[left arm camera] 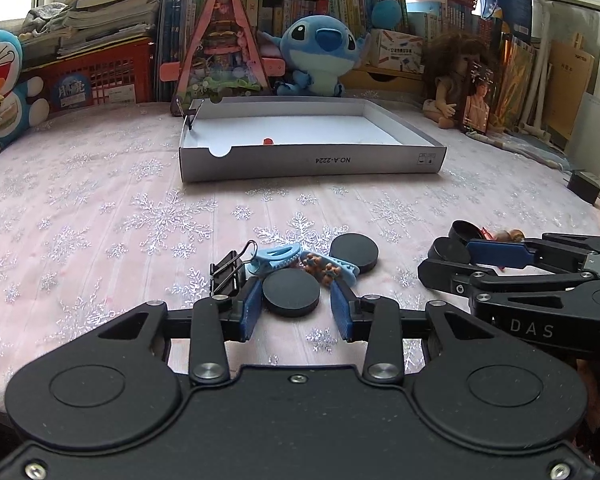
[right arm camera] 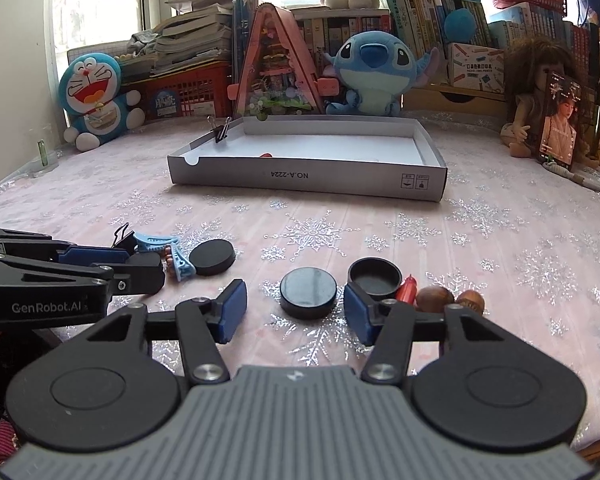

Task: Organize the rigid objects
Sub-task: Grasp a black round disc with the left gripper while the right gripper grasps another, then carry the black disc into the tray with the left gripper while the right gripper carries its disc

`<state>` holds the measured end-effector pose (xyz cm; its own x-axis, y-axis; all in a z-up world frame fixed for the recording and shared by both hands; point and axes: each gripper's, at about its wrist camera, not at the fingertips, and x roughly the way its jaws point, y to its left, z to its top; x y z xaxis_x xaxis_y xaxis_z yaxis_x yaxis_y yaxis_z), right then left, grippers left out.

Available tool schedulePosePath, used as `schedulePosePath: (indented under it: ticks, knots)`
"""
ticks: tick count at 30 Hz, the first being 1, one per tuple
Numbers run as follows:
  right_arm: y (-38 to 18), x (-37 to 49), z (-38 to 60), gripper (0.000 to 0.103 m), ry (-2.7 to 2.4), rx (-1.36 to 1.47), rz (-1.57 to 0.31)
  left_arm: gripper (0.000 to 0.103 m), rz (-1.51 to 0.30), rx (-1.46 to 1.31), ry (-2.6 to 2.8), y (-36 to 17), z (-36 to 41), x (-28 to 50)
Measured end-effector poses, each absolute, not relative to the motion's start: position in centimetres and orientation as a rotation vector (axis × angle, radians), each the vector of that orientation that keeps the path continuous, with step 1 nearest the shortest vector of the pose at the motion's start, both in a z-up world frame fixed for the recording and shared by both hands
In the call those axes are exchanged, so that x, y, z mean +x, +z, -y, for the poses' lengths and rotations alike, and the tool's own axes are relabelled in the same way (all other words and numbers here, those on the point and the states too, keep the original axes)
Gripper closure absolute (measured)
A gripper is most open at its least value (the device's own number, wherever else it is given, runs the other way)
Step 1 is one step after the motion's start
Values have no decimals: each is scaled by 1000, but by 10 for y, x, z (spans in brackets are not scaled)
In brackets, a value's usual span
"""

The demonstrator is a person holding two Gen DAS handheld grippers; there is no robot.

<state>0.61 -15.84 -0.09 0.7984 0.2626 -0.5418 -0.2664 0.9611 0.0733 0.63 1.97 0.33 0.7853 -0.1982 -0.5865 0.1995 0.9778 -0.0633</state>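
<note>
My left gripper [left arm camera: 296,300] is open, its blue pads on either side of a black round lid [left arm camera: 291,293] on the table. Beside it lie a black binder clip [left arm camera: 228,272], a blue hair clip [left arm camera: 276,258], a second hair clip with small figures [left arm camera: 328,270] and another black disc [left arm camera: 354,254]. My right gripper [right arm camera: 296,306] is open around a black disc [right arm camera: 308,292]. A black round cup [right arm camera: 374,276], a red piece [right arm camera: 406,290] and two brown nuts [right arm camera: 434,298] lie to its right. The grey cardboard tray [left arm camera: 312,160] sits further back, holding a small red item [left arm camera: 268,141].
A binder clip [right arm camera: 220,128] is clamped on the tray's left wall. Plush toys, a pink triangular dollhouse [left arm camera: 222,48], books, red baskets and a doll [right arm camera: 540,92] line the back. A small black box [left arm camera: 584,188] lies at the right edge.
</note>
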Motion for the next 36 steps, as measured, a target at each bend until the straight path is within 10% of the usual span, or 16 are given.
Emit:
schedulePosePath:
  ticks: [11, 36]
  knots:
    - [0, 8, 156, 66, 262, -13, -570, 73, -632, 30, -211, 4, -8, 8]
    - [26, 8, 158, 66, 263, -19, -515, 73, -597, 17, -267, 40, 3, 14]
